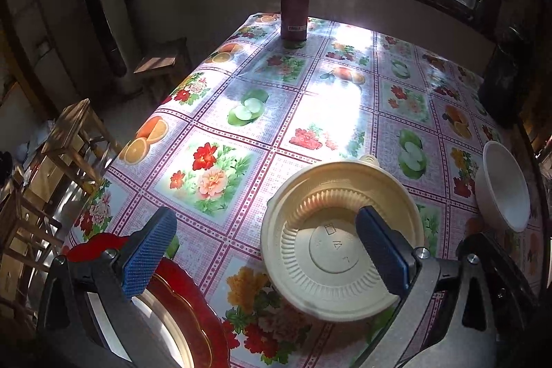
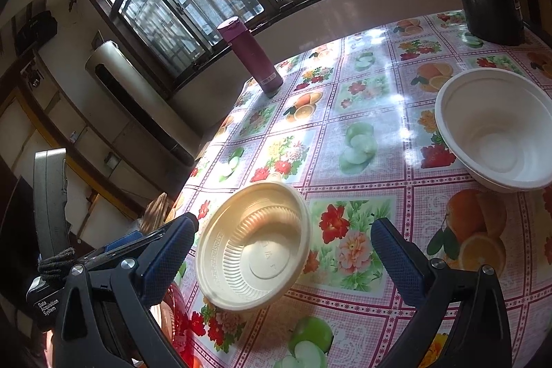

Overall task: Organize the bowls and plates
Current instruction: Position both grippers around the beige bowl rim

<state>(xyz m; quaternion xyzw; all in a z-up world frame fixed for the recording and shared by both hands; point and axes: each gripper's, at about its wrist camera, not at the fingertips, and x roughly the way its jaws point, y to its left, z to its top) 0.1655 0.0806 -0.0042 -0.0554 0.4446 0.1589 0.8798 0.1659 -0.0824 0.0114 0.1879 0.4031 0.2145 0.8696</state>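
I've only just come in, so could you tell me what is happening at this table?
A person is sorting dishes with two hand-held grippers. Both the left hand-held gripper and the right hand-held gripper are open and hold nothing. A cream ribbed bowl sits on the fruit-print tablecloth, a white bowl farther right, and a red-rimmed plate at the near left edge.
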